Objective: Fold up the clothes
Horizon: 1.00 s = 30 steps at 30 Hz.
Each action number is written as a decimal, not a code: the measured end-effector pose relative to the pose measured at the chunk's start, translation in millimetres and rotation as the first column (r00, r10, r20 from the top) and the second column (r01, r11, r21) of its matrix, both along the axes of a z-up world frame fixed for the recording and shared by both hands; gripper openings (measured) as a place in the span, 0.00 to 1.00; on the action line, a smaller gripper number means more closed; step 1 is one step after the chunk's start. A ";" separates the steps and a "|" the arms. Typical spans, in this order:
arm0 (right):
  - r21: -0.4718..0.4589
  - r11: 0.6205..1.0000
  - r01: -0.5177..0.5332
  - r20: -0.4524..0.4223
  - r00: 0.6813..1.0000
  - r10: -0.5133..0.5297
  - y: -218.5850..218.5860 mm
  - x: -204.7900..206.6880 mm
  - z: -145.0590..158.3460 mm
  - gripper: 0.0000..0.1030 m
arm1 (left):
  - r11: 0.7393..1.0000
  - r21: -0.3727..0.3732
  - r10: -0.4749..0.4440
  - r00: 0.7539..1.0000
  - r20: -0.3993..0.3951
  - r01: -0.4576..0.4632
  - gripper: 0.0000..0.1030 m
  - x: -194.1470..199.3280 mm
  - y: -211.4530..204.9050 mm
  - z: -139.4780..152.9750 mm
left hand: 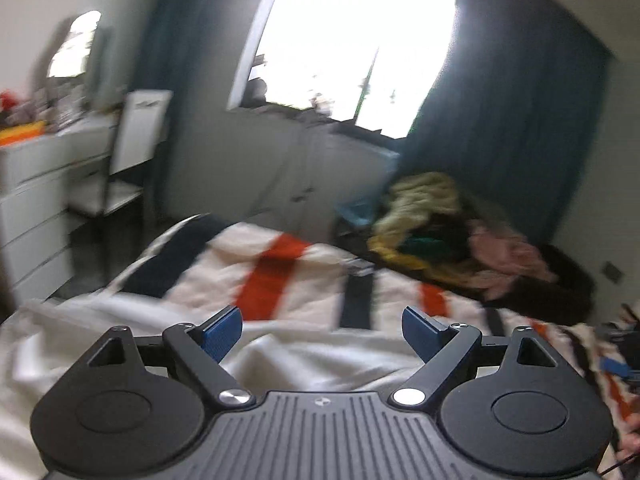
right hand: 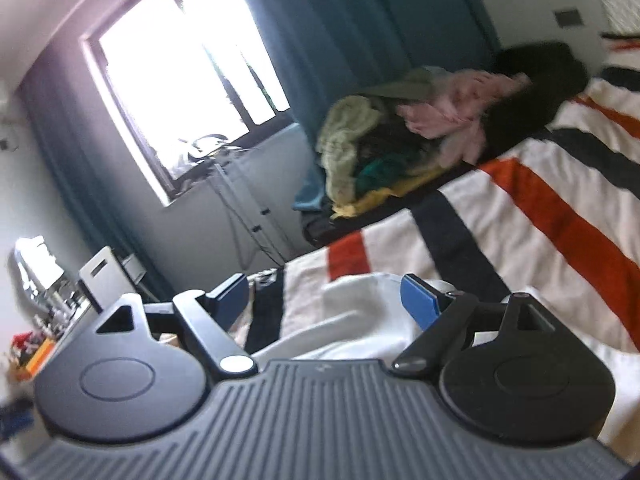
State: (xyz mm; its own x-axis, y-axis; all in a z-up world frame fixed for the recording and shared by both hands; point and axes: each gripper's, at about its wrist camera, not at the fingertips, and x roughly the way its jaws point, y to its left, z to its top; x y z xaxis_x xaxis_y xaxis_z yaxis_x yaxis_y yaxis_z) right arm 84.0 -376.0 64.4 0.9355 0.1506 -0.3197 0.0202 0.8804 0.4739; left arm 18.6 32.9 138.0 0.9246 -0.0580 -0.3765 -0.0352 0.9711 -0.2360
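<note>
A white garment (left hand: pixel 320 356) lies rumpled on the bed, right under my left gripper (left hand: pixel 322 324). That gripper hovers above it, open, with nothing between its blue pads (left hand: pixel 222 330). The right wrist view is tilted and shows the same white garment (right hand: pixel 352 312) below my right gripper (right hand: pixel 324 288), which is also open and empty. A heap of unfolded clothes (left hand: pixel 452 236), yellow, green, pink and black, sits at the far side of the bed; the right wrist view shows this heap (right hand: pixel 400 140) beyond the garment. Both views are blurred.
The bedspread (left hand: pixel 272 276) is white with orange and black stripes. A white dresser (left hand: pixel 32 200) and a white chair (left hand: pixel 132 148) stand left of the bed. Behind are a bright window (left hand: pixel 348 40), teal curtains (left hand: pixel 500 120) and a tripod (right hand: pixel 244 208) by the wall.
</note>
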 end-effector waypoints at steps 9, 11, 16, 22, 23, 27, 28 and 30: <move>-0.146 0.988 -0.039 0.032 0.998 0.044 41.7 11.5 -21.2 0.82 | 0.993 0.058 -0.103 0.994 0.035 0.101 0.96 55.8 -79.9 -51.9; -0.176 0.983 -0.054 0.008 0.998 0.057 48.6 16.5 -41.5 0.82 | 0.992 0.072 -0.105 0.994 0.018 0.103 0.96 66.9 -82.4 -85.3; -0.189 0.977 -0.100 -0.032 0.995 0.096 60.3 27.7 -86.2 0.82 | 0.993 0.083 -0.083 0.996 -0.044 0.087 0.95 90.8 -67.2 -157.6; -0.235 0.966 -0.104 -0.010 0.994 0.105 87.9 40.3 -106.7 0.82 | 0.991 0.125 -0.028 0.996 -0.084 0.039 0.95 114.2 -46.7 -186.7; -0.241 0.965 -0.103 -0.006 0.995 0.105 91.0 41.6 -108.1 0.82 | 0.992 0.124 -0.028 0.995 -0.091 0.039 0.95 116.1 -43.4 -189.2; -0.247 0.965 -0.092 -0.011 0.996 0.092 97.2 43.5 -114.2 0.82 | 0.987 0.153 -0.034 0.994 -0.100 0.050 0.95 102.6 -33.3 -188.5; -0.245 0.965 -0.091 -0.017 0.996 0.089 97.4 43.4 -115.1 0.82 | 0.986 0.159 -0.039 0.994 -0.100 0.055 0.95 100.4 -32.7 -188.5; -0.243 0.966 -0.086 -0.029 0.996 0.082 96.2 42.7 -116.4 0.82 | 0.985 0.163 -0.045 0.994 -0.101 0.062 0.95 94.6 -34.1 -186.0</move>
